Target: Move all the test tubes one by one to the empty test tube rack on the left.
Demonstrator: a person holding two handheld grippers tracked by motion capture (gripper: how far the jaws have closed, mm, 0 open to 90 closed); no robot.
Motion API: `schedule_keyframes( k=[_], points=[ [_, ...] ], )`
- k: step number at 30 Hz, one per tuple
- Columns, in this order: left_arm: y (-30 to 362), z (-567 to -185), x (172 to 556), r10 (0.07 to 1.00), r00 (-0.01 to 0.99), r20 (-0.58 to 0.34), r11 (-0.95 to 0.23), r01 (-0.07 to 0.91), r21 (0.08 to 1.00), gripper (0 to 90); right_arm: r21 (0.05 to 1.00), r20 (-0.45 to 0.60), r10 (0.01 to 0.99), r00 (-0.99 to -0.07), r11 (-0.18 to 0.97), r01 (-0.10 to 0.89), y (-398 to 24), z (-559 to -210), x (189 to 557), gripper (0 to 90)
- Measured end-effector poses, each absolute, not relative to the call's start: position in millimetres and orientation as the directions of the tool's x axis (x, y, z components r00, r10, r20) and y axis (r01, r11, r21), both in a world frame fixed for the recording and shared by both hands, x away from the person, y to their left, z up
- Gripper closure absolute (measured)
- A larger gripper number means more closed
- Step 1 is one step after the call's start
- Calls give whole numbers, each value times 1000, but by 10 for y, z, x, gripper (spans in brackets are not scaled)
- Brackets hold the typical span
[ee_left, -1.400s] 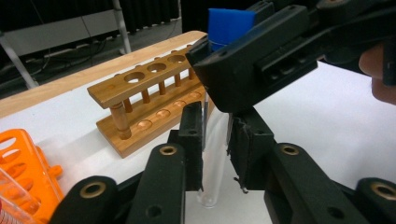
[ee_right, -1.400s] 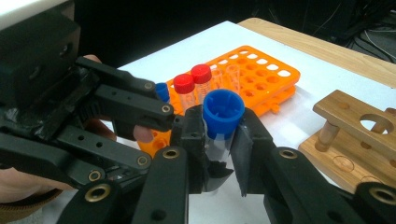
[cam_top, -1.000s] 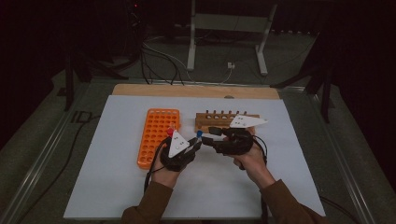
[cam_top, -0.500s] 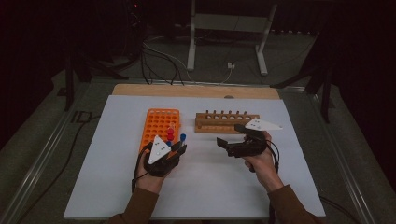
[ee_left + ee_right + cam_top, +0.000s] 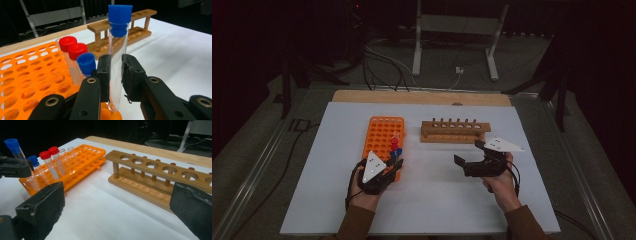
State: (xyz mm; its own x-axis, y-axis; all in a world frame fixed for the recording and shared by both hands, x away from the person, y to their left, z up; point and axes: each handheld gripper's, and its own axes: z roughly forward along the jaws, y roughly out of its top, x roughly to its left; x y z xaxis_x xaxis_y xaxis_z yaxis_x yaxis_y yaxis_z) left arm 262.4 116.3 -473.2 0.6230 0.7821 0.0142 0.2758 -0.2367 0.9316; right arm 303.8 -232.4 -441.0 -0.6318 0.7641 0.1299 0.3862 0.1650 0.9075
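Note:
My left gripper [image 5: 117,75] is shut on a clear test tube with a blue cap [image 5: 117,62], held upright with its lower end over the near corner of the orange rack [image 5: 25,72]. Two red-capped tubes [image 5: 71,50] and a blue-capped one [image 5: 86,62] stand in that rack. In the high view the left gripper [image 5: 396,162] is at the orange rack's [image 5: 379,135] front right corner. My right gripper [image 5: 468,152] is in front of the wooden rack [image 5: 454,131]. Its jaws have just been opening and stand wide, with nothing between them [image 5: 117,205].
The white sheet [image 5: 432,200] covers the table, with a wooden strip [image 5: 422,97] along its far edge. The wooden rack [image 5: 155,170] has several empty holes. Cables and a metal stand [image 5: 452,30] lie on the dark floor beyond the table.
The two hands, close together a second ago, have drawn apart. The left went left with the tube toward the orange rack. The right went right and its jaws opened.

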Motion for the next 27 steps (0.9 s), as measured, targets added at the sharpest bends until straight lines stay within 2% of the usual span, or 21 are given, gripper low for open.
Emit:
schedule_keyframes(
  k=[8, 17, 27],
  points=[
    [1212, -4753, 2571, 806, 592, 24, -222, 265, 938, 774, 908, 123, 764, -634, 171, 382, -2407, -4467, 2949, 2],
    [1235, -4945, 2565, 797, 602, 60, -332, 353, 875, 776, 903, 135, 780, -611, 156, 399, -2601, -4553, 2837, 2],
    [1204, -4993, 2592, 810, 584, 47, -337, 399, 853, 780, 896, 115, 823, -556, 156, 415, -2868, -4680, 2685, 3]
  ],
)
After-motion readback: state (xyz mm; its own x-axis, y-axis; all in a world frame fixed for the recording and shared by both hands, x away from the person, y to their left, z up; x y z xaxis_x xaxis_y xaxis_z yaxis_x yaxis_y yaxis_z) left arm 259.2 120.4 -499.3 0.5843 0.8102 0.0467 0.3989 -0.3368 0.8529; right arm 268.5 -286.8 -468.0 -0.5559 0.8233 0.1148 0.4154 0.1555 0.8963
